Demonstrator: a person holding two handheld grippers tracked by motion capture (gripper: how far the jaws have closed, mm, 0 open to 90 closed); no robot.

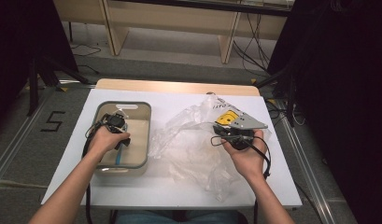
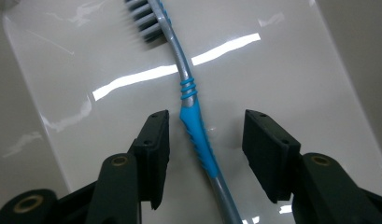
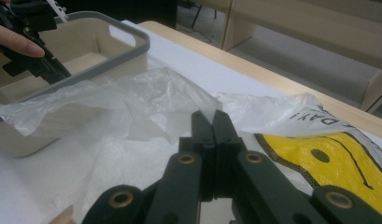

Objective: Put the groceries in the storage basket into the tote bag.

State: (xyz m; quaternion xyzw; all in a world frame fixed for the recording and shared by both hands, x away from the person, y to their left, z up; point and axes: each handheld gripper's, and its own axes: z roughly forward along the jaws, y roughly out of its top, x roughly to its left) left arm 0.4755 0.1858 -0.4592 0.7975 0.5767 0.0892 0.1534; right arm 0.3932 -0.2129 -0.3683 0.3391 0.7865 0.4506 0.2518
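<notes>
A toothbrush [image 2: 198, 130] with a blue and silver handle lies on the floor of a beige bin [image 1: 125, 105], bristles at the far end. My left gripper [image 2: 206, 116] reaches down into the bin, its jaws either side of the blue grip with a gap on both sides, open. In the high view the left gripper [image 1: 118, 140] is over the toothbrush [image 1: 118, 157]. My right gripper [image 3: 211, 116] is shut, and a raised fold of the clear plastic bag [image 3: 146, 93] is pinched at its tips. The bag [image 1: 188, 140] lies crumpled right of the bin, under my right gripper [image 1: 223, 130].
The bin has a grey rim [image 3: 132, 37] with handle cut-outs and stands at the left of the white table top [image 1: 179, 100]. A yellow print [image 3: 328, 158] shows on the bag at its right. Shelving and cables are beyond the table's far edge.
</notes>
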